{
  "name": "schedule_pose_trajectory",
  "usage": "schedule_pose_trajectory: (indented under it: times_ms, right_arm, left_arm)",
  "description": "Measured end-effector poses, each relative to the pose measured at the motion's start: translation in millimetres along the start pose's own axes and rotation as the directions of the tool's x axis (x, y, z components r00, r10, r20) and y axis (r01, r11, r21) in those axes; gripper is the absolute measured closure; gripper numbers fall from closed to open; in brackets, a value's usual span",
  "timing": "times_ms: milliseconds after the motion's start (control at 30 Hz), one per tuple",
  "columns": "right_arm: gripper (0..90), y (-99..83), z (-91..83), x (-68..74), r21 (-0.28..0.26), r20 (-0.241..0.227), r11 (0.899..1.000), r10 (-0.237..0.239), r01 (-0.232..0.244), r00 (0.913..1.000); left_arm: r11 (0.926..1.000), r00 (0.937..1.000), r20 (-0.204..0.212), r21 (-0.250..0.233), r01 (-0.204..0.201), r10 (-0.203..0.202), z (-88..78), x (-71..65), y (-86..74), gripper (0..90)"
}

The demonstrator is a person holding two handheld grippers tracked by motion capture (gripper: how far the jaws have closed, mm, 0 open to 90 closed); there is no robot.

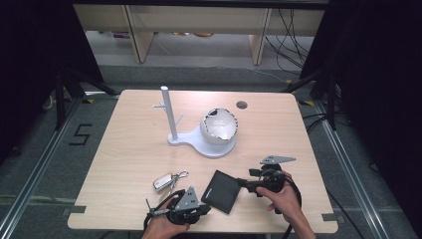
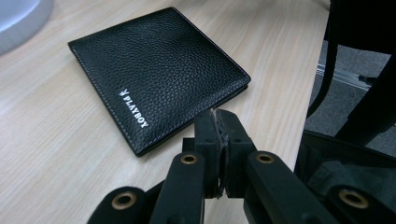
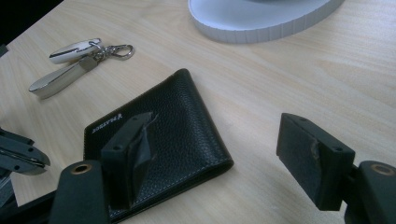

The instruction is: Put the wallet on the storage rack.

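A lab recording bay: black curtains (image 1: 30, 59), floor rails (image 1: 30, 184), loose cables (image 1: 293, 35), taped floor marking (image 1: 79, 134).

wallet (image 3: 159, 140) corner behind jaw, stand (image 3: 261, 18) cropped

A black pebbled-leather wallet (image 2: 156, 77) with white stitching lies on the pale wood-grain table (image 1: 129, 149) beside silver keys (image 1: 166, 180).

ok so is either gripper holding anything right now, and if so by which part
Nothing is held. The left gripper has its jaws shut on nothing, just short of the wallet. The right gripper is open, one jaw over the wallet, not gripping.
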State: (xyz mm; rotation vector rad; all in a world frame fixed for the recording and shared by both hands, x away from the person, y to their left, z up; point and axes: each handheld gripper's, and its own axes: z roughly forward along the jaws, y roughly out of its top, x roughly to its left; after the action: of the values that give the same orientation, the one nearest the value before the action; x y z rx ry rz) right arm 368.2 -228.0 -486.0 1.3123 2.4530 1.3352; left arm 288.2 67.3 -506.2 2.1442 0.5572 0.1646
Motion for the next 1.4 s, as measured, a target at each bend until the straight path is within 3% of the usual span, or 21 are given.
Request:
schedule_pose_trajectory:
  times_ms: [33, 67, 133, 167, 233, 267, 300, 433, 467, 567, 600, 633, 700, 767, 833, 900, 933, 1033, 1133, 1300, 1400]
  right_arm:
    - [29.3, -0.7, 0.4, 1.6, 0.0, -0.002, 1.0, 0.024, -0.024, 0.9997]
    - [29.3, -0.2, -0.3, -0.2, 0.002, 0.014, 1.0, -0.008, 0.008, 0.9999]
    - [29.3, -0.2, -0.3, 0.0, 0.003, 0.016, 1.0, -0.006, 0.006, 0.9999]
    - [29.2, -0.4, 1.1, 2.0, 0.006, -0.005, 1.0, 0.025, -0.025, 0.9997]
    - [29.1, 0.1, 1.7, 2.5, 0.005, -0.012, 1.0, 0.027, -0.027, 0.9996]
    - [29.1, 0.8, 2.1, 0.4, 0.003, -0.008, 1.0, -0.001, 0.001, 1.0]
    - [29.1, 0.9, 2.4, 3.7, 0.012, -0.014, 0.999, 0.035, -0.035, 0.9993]
    - [29.9, 5.1, 6.4, 2.0, 0.024, -0.013, 1.0, -0.013, 0.014, 0.9998]
    - [32.7, 6.3, 8.4, 2.1, 0.027, -0.021, 0.999, -0.019, 0.02, 0.9996]
    - [33.4, 9.1, 13.3, 1.2, 0.044, -0.037, 0.999, -0.024, 0.026, 0.999]
    - [34.2, 11.3, 17.3, -0.7, 0.056, -0.051, 0.998, -0.02, 0.023, 0.9985]
    - [35.5, 12.5, 18.8, -1.1, 0.061, -0.033, 0.998, -0.013, 0.015, 0.9994]
    - [37.5, 15.2, 24.2, -3.7, 0.075, -0.056, 0.997, -0.012, 0.016, 0.9984]
    - [39.6, 16.7, 27.8, -3.8, 0.079, -0.08, 0.997, -0.011, 0.017, 0.9967]
    - [40.1, 17.5, 29.0, -3.0, 0.088, -0.078, 0.996, -0.012, 0.019, 0.9969]
    - [42.6, 19.5, 32.6, -2.0, 0.108, -0.075, 0.994, -0.016, 0.024, 0.9971]
    - [43.5, 20.5, 34.7, -2.6, 0.117, -0.077, 0.993, -0.01, 0.019, 0.997]
    - [46.4, 22.4, 37.7, -5.1, 0.129, -0.086, 0.992, 0.009, 0.002, 0.9963]
    - [47.4, 21.1, 38.5, -8.6, 0.151, -0.082, 0.988, 0.033, -0.02, 0.9961]
    - [50.2, 21.0, 38.2, -9.7, 0.148, -0.099, 0.989, 0.046, -0.031, 0.994]
    - [53.1, 19.8, 42.9, -9.5, 0.182, -0.079, 0.982, 0.057, -0.042, 0.9952]
  left_arm:
    - [1.0, 0.9999, -0.012, 0.0, -0.007, 0.007, 4.2, -0.2, -0.1, 87.4]
    - [0.9999, 0.9998, -0.012, 0.005, -0.015, 0.015, 5.6, -0.1, 0.6, 87.4]
    - [0.9998, 0.9999, -0.006, 0.016, -0.011, 0.012, 7.5, 0.2, 1.5, 87.7]
    - [0.9998, 0.9999, -0.005, 0.015, -0.013, 0.013, 11.1, -0.2, 2.5, 87.8]
    - [0.999, 0.9994, -0.007, 0.03, -0.034, 0.034, 13.5, 0.6, 3.6, 87.9]
    - [0.9999, 0.9999, -0.001, 0.01, -0.014, 0.014, 16.2, -0.4, 3.5, 88.1]
    - [0.9997, 0.9998, -0.001, 0.015, -0.019, 0.019, 16.9, 0.2, 4.3, 88.2]
    - [0.9991, 0.9996, -0.018, 0.038, -0.02, 0.021, 21.2, 2.9, 6.0, 88.4]
    - [0.9973, 0.9989, -0.011, 0.057, -0.046, 0.047, 20.9, 4.9, 7.0, 88.3]
    - [0.9966, 0.9991, -0.012, 0.072, -0.041, 0.042, 23.7, 6.3, 7.2, 88.7]
    - [0.9984, 0.9997, -0.017, 0.055, -0.016, 0.017, 24.8, 4.9, 7.5, 88.9]
    - [0.9974, 0.9997, -0.009, 0.068, -0.023, 0.023, 23.5, 5.9, 8.5, 88.7]
    - [0.9963, 0.9986, -0.023, 0.074, -0.046, 0.047, 23.4, 7.6, 8.2, 88.2]
    - [0.9972, 0.9991, -0.028, 0.069, -0.029, 0.031, 24.5, 8.0, 8.2, 88.7]
    - [0.9957, 0.9986, -0.02, 0.079, -0.048, 0.05, 24.0, 9.5, 8.7, 88.8]
    - [0.9974, 0.9989, -0.036, 0.067, -0.026, 0.029, 26.0, 10.3, 9.4, 88.8]
    - [0.9947, 0.9982, -0.032, 0.091, -0.048, 0.052, 24.8, 12.5, 10.5, 88.8]
    - [0.9941, 0.997, -0.052, 0.095, -0.053, 0.058, 25.9, 16.1, 12.4, 88.8]
    - [0.9952, 0.9971, -0.065, 0.092, -0.034, 0.04, 28.2, 19.4, 13.8, 88.7]
    - [0.994, 0.9966, -0.067, 0.102, -0.04, 0.047, 28.3, 18.5, 13.7, 88.3]
    - [0.9916, 0.9957, -0.073, 0.12, -0.047, 0.057, 27.7, 19.4, 13.8, 88.5]
